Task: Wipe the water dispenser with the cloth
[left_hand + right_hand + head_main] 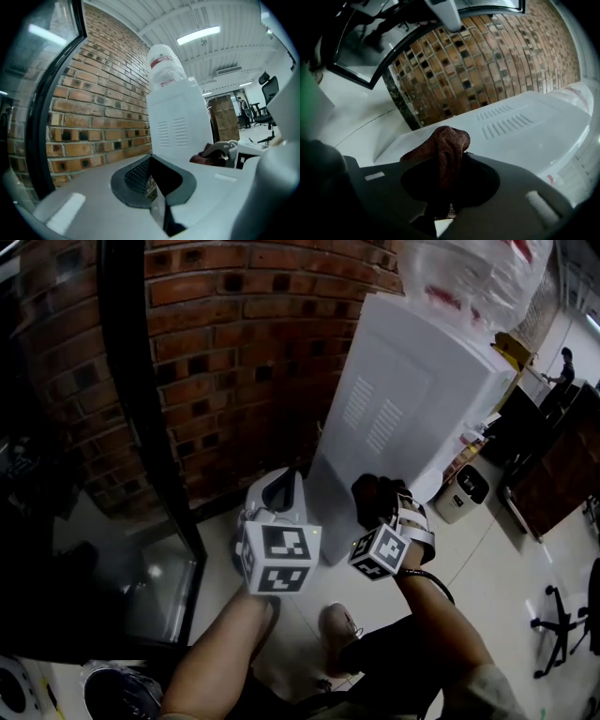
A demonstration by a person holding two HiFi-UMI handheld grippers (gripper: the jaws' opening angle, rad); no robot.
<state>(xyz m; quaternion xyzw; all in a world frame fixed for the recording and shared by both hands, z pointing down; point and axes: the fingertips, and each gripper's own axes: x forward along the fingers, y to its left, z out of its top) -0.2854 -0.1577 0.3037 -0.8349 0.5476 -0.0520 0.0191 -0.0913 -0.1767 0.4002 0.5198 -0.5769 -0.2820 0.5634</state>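
The right claw (447, 187) pinches a dark red cloth (443, 145). The cloth stands bunched between the two jaws and sticks out past their tips. It is up against the white water dispenser (525, 136), low on the panel that has two groups of vent slots. I cannot tell if the cloth really touches the panel.

The left claw (152, 180) has its jaws pressed together, with nothing between them. It points level toward the same panel, just beside the right claw and to its left in the head view.

The dispenser stands on a light tiled floor (487, 577), close to a red brick wall (244, 352). It carries a clear water bottle (164, 68) on its top. To the left of the bricks is a dark window frame (141, 399).
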